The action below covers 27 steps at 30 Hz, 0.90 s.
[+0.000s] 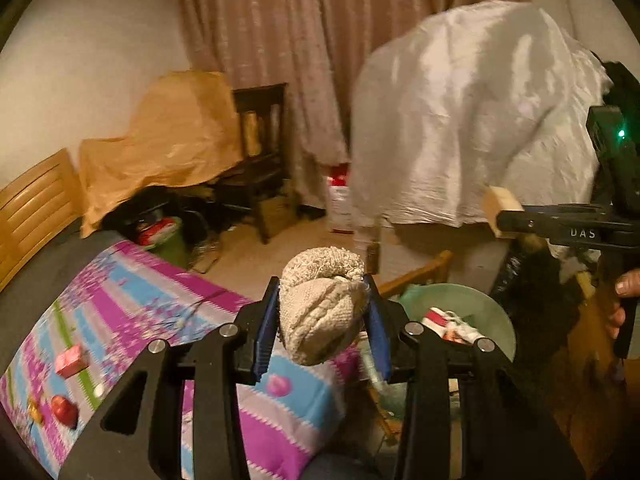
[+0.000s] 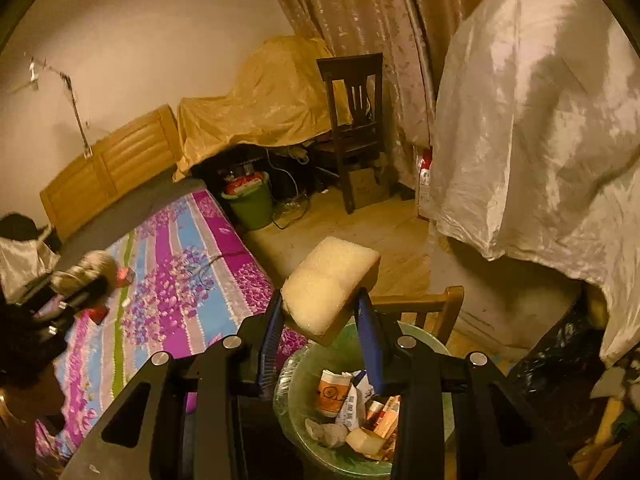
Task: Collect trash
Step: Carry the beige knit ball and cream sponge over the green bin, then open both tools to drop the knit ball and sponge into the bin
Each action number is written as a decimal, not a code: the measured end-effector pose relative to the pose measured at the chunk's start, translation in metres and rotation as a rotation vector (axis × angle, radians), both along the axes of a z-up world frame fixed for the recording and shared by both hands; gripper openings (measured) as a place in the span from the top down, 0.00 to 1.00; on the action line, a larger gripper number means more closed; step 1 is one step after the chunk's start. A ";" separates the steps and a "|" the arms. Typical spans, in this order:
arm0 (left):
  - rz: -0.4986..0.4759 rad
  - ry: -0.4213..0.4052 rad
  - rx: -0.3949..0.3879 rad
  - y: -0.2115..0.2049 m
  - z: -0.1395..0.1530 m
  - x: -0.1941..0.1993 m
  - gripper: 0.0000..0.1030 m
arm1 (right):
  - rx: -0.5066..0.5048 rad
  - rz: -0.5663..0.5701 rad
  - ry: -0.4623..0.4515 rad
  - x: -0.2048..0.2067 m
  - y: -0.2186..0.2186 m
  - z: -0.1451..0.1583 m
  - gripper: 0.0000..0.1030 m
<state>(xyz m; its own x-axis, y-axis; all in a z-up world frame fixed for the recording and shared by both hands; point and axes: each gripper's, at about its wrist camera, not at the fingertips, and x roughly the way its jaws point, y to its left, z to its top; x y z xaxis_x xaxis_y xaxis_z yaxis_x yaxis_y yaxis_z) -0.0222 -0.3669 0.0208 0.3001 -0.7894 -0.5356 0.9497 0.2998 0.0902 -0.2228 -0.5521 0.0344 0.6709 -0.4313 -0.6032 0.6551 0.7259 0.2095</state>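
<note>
The left gripper (image 1: 322, 320) squeezes a rolled-up rag (image 1: 322, 308) above the bed's edge. The right gripper (image 2: 322, 320) pinches a yellow sponge (image 2: 330, 286) — the green bin (image 2: 304, 384) sits at 6 o'clock below it, trash inside.

Ahead and to the left, a purple, blue and white patterned bedspread (image 2: 192, 280) covers the bed, wooden headboard (image 2: 108, 168) beyond it. Straight ahead, a dark wooden chair (image 2: 356, 120) stands against the curtain (image 2: 360, 8). A yellow-draped heap (image 2: 268, 100) sits left of it; white sheeting (image 2: 540, 120) looms right.
</note>
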 end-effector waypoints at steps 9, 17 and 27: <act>-0.163 0.005 0.053 -0.066 -0.021 -0.044 0.63 | 0.039 -0.057 0.011 -0.044 -0.008 -0.049 0.63; -0.213 0.024 0.124 -0.098 -0.051 -0.068 0.63 | 0.063 -0.057 0.026 -0.063 -0.016 -0.079 0.63; -0.219 0.049 0.166 -0.115 -0.071 -0.072 0.63 | 0.089 -0.021 0.032 -0.061 -0.021 -0.098 0.63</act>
<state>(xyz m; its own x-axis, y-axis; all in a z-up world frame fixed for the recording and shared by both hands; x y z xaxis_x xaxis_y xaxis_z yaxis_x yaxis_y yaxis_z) -0.0940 -0.4816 -0.0505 0.1028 -0.7331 -0.6723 0.9947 0.0721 0.0735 -0.2843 -0.5728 -0.0637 0.6417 -0.3892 -0.6609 0.6775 0.6915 0.2507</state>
